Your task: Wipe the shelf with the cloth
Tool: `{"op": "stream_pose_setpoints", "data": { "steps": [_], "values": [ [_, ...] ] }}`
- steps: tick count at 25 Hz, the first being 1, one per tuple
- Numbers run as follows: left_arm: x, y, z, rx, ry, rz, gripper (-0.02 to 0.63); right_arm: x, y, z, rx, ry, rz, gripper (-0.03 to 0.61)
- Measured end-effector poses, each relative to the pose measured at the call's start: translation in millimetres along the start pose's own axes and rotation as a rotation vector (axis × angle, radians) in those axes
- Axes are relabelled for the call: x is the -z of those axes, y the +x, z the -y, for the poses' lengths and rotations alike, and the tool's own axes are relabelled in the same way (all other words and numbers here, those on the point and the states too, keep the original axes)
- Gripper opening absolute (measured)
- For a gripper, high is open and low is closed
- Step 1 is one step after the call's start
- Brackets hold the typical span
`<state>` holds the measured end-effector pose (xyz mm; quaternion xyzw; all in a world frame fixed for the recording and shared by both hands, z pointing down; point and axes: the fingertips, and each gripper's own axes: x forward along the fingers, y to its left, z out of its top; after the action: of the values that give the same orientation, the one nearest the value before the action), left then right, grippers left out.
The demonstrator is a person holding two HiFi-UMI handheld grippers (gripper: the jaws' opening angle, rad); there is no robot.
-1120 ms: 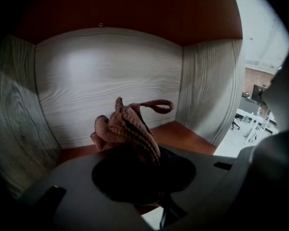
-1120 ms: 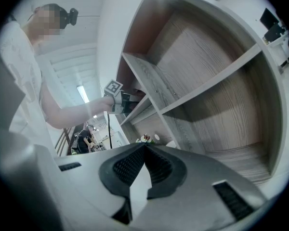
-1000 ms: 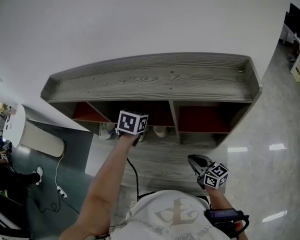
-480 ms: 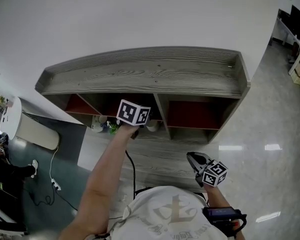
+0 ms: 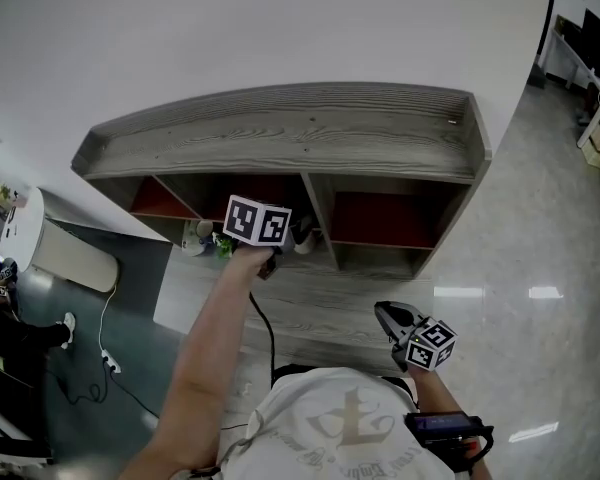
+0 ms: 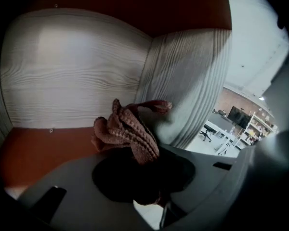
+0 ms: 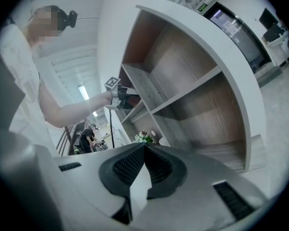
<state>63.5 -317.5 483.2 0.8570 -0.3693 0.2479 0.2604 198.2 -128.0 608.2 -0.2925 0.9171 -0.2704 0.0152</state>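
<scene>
The grey wood shelf unit [image 5: 280, 133] stands against the white wall, with red back panels in its compartments. My left gripper [image 5: 258, 223] reaches into the middle compartment just under the top board, left of the upright divider [image 5: 315, 218]. In the left gripper view it [image 6: 137, 158] is shut on a bunched brown knitted cloth [image 6: 127, 129], held close to a grey wood panel [image 6: 72, 71] and the divider [image 6: 188, 90]. My right gripper [image 5: 385, 318] hangs low near my body, shut and empty; in its own view the jaws [image 7: 144, 146] meet, and the left gripper [image 7: 118, 93] shows at the shelf [image 7: 183, 81].
On the lower shelf stand a white jar [image 5: 192, 238], a small green plant [image 5: 223, 246] and a white cup [image 5: 302, 240]. A white appliance [image 5: 75, 268] and a cable [image 5: 110, 358] lie on the floor at the left. Glossy floor [image 5: 520, 298] spreads to the right.
My left gripper with the cloth has shifted a little left inside the compartment. The head view has turned slightly. The right gripper has stayed where it was.
</scene>
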Motion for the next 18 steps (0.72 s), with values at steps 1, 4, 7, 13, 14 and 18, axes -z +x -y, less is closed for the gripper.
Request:
{"op": "stream_pose_setpoints", "data": {
  "steps": [1, 4, 7, 13, 14, 18],
  "values": [
    [2.3, -1.7, 2.2, 0.008, -0.003, -0.001, 0.112, 0.5, 0.6, -3.0, 0.0, 0.0, 0.001, 0.006],
    [7.0, -6.4, 8.3, 0.03, -0.006, 0.005, 0.11, 1.4, 3.9, -11.4, 0.003, -0.005, -0.001, 0.006],
    [10.9, -12.9, 10.2, 0.045, -0.024, 0.048, 0.107, 3.3, 7.0, -20.1, 0.017, -0.013, -0.002, 0.006],
    [33.8, -30.6, 22.2, 0.084, -0.081, 0.158, 0.103, 4.3, 4.0, -36.2, 0.086, -0.025, 0.005, 0.006],
    [40.2, -32.8, 23.7, 0.088, -0.091, 0.171, 0.103, 4.7, 3.5, -41.3, 0.095, -0.032, 0.004, 0.006],
    [57.5, -43.3, 31.4, 0.1, -0.119, 0.234, 0.103, 9.4, -3.0, -56.7, 0.138, -0.052, -0.003, 0.006]
  ]
}}
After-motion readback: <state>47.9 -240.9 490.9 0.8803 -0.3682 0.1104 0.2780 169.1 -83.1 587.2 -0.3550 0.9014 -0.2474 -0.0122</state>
